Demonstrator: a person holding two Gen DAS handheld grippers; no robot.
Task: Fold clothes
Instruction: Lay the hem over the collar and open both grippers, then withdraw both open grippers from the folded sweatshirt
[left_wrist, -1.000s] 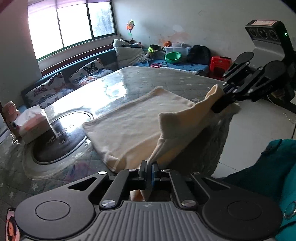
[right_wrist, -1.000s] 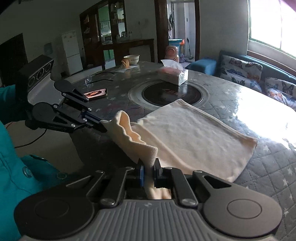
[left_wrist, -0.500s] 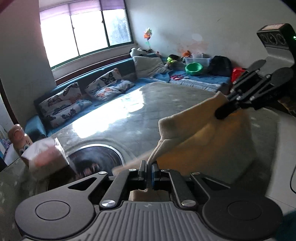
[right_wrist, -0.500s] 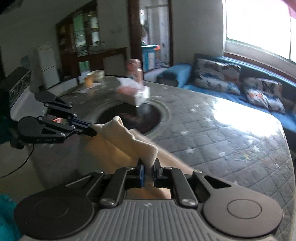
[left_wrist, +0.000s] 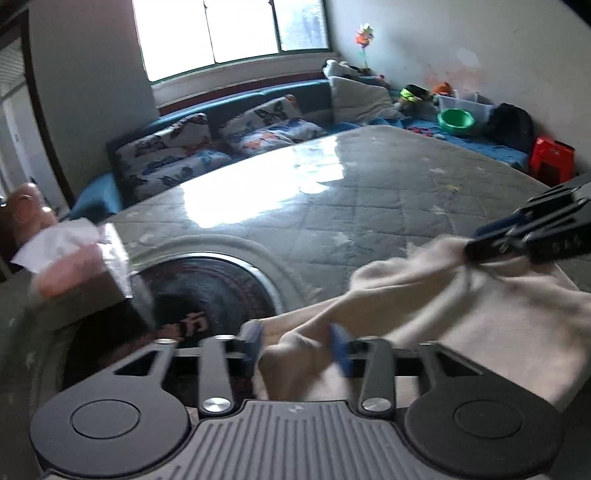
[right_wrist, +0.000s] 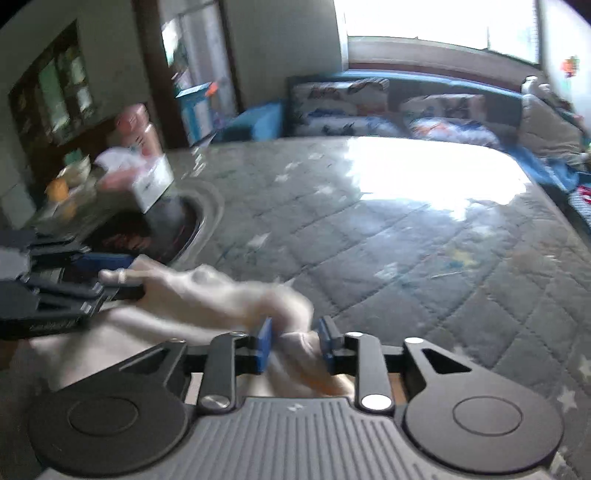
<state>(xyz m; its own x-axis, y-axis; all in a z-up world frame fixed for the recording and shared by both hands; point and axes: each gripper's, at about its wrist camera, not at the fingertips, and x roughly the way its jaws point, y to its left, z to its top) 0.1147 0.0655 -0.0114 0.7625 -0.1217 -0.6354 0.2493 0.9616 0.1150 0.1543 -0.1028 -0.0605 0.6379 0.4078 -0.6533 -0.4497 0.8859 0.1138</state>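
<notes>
Living room, big round table (left_wrist: 388, 206) under a grey quilted star-print cover, window glare on it, blue sofa with butterfly cushions (left_wrist: 173, 155) behind. Dark round inset plate (left_wrist: 207, 291) in the table centre, just ahead-left of the left gripper (left_wrist: 299, 345). Tissue box (left_wrist: 77, 269) farther left, blurred.

Cream cloth (left_wrist: 480, 325) lies on the table in front of both grippers, bunched in a ridge running between them. Left gripper: blue pads spread apart, cloth lump sitting loosely in the gap, not pinched. Right gripper (right_wrist: 295, 345): pads also parted, cloth fold between them, touching at most lightly; blur makes contact hard to judge.

In the left wrist view the right gripper's fingers (left_wrist: 524, 236) come in from the right edge, tips at the cloth's raised corner. In the right wrist view the left gripper's fingers (right_wrist: 85, 273) come in from the left, cloth edge at their tips. Both views motion-blurred.
</notes>
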